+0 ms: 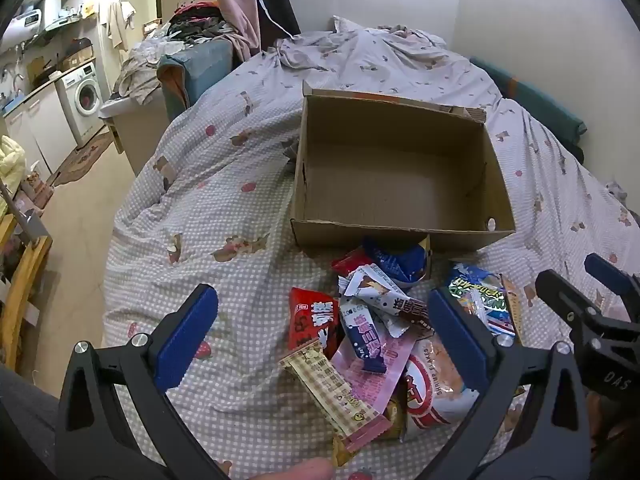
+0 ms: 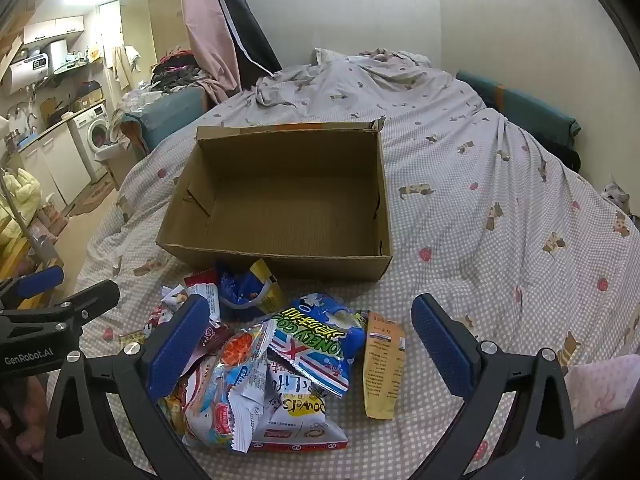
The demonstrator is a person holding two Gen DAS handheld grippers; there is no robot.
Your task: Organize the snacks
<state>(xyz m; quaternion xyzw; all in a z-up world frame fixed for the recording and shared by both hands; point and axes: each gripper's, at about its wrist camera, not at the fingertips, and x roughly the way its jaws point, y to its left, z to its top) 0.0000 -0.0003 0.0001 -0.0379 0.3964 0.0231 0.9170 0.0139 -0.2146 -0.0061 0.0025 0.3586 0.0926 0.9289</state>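
Note:
An open, empty cardboard box (image 1: 400, 172) sits on the bed; it also shows in the right wrist view (image 2: 288, 200). A pile of snack packets (image 1: 372, 332) lies on the bedspread just in front of it, with a red packet (image 1: 314, 320), a beige checked bar (image 1: 332, 392) and a blue-green bag (image 2: 320, 340). A yellow packet (image 2: 383, 364) lies at the pile's right. My left gripper (image 1: 324, 332) is open above the pile's left part. My right gripper (image 2: 310, 340) is open above the pile's right part. Both hold nothing.
The bed (image 1: 192, 184) has a checked, wrinkled cover. Its left edge drops to the floor (image 1: 80, 208). A washing machine (image 1: 86, 96) and cabinets stand far left. A wall (image 1: 520, 8) runs behind the bed. A pink cloth (image 2: 600, 392) lies at the right.

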